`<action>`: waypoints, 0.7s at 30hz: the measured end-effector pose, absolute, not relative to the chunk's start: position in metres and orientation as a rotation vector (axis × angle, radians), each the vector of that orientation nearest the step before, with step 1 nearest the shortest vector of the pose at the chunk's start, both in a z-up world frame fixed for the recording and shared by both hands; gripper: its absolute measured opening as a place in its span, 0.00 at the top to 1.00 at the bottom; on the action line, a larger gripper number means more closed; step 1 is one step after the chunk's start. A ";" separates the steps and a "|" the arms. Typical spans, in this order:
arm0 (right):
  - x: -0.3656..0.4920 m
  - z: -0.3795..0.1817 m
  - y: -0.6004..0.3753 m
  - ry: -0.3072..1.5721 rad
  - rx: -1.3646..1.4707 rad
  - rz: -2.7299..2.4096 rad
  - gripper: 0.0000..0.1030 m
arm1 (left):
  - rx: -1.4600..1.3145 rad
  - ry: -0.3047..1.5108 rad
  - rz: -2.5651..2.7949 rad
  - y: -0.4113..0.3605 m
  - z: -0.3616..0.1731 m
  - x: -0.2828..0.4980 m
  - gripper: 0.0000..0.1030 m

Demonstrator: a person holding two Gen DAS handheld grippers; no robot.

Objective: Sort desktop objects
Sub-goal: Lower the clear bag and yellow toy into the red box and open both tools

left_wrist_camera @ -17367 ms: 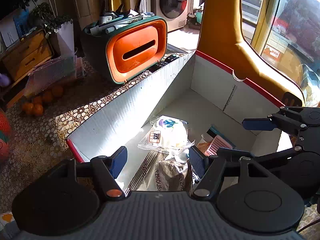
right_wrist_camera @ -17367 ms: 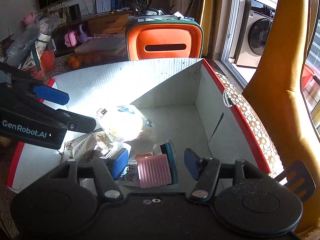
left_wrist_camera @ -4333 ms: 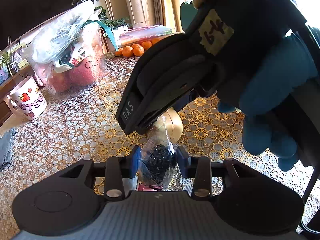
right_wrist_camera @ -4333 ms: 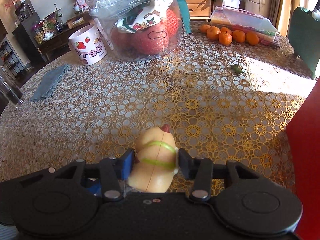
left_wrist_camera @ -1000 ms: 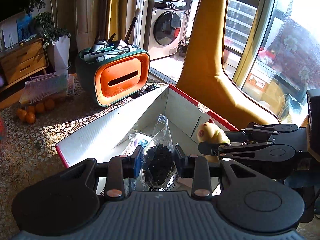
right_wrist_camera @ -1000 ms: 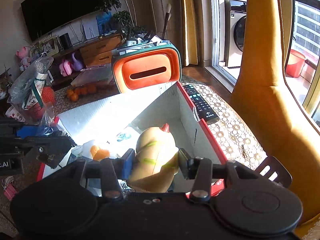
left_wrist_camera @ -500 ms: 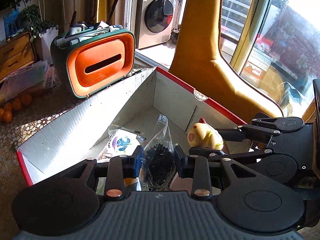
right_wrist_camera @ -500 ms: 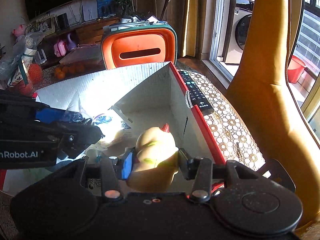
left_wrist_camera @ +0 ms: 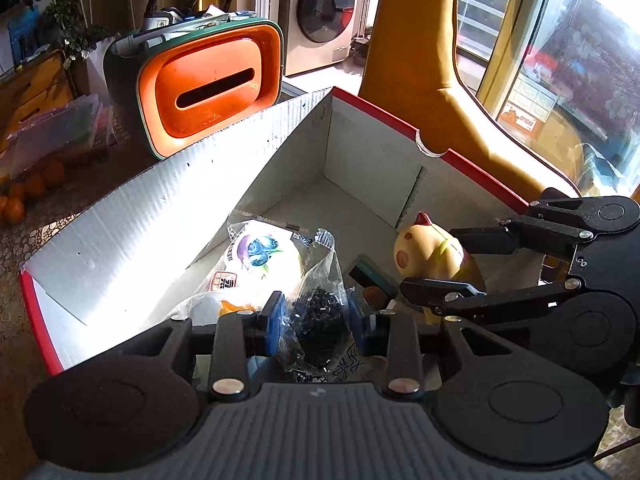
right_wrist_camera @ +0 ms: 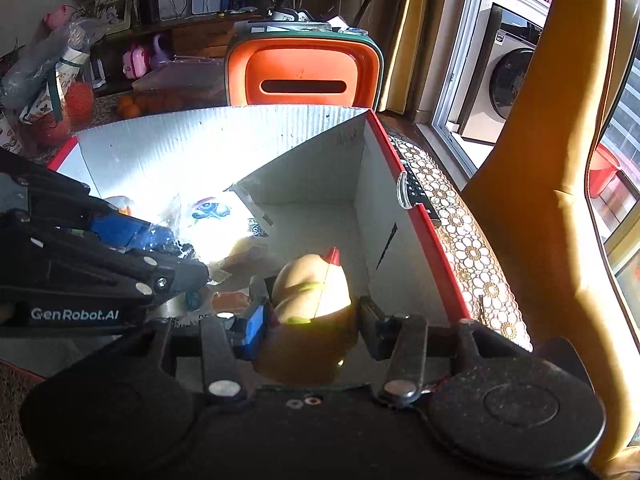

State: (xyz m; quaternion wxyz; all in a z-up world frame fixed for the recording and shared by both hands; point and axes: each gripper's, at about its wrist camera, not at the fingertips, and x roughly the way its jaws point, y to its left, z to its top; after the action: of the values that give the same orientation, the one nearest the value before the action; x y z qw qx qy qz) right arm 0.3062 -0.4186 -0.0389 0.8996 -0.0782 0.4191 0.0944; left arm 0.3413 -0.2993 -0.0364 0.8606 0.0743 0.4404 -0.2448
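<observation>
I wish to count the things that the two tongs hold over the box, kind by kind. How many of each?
Toy chick: 1, between the right tongs, jaws opening
Clear bag of black bits: 1, in the left tongs
Total: 2

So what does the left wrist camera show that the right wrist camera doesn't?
Only the left view shows the bag of black bits pinched in the left tongs from head on, and the toy chick's face.

Only the right view shows the remote on the table beside the box, and the opening right tongs around the chick.

Both show the red-edged box, the blueberry packet and the orange case.
</observation>
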 end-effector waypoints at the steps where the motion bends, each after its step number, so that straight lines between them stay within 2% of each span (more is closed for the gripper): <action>1: 0.305 -0.039 -0.419 0.867 -0.166 0.195 0.53 | 0.159 0.920 -0.511 -0.299 -0.036 0.340 0.67; 5: 0.303 -0.038 -0.419 0.863 -0.170 0.197 0.51 | 0.153 0.897 -0.510 -0.296 -0.031 0.335 0.62; 7: 0.302 -0.038 -0.418 0.861 -0.172 0.194 0.49 | 0.145 0.882 -0.503 -0.293 -0.026 0.333 0.52; 9: 0.300 -0.037 -0.418 0.857 -0.176 0.194 0.43 | 0.127 0.867 -0.510 -0.288 -0.021 0.331 0.42; 10: 0.298 -0.036 -0.417 0.854 -0.171 0.199 0.36 | 0.123 0.858 -0.509 -0.287 -0.018 0.329 0.42; 18: 0.285 -0.026 -0.411 0.839 -0.171 0.215 0.35 | 0.104 0.816 -0.518 -0.272 0.003 0.313 0.42; 21: 0.280 -0.019 -0.409 0.832 -0.151 0.212 0.30 | 0.103 0.802 -0.517 -0.265 0.010 0.305 0.42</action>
State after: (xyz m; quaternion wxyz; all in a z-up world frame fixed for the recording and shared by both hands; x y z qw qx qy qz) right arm 0.2802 -0.4088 -0.0187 0.9065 -0.0734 0.4029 0.1025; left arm 0.3049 -0.2650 0.0105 0.8870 0.0494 0.3859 -0.2486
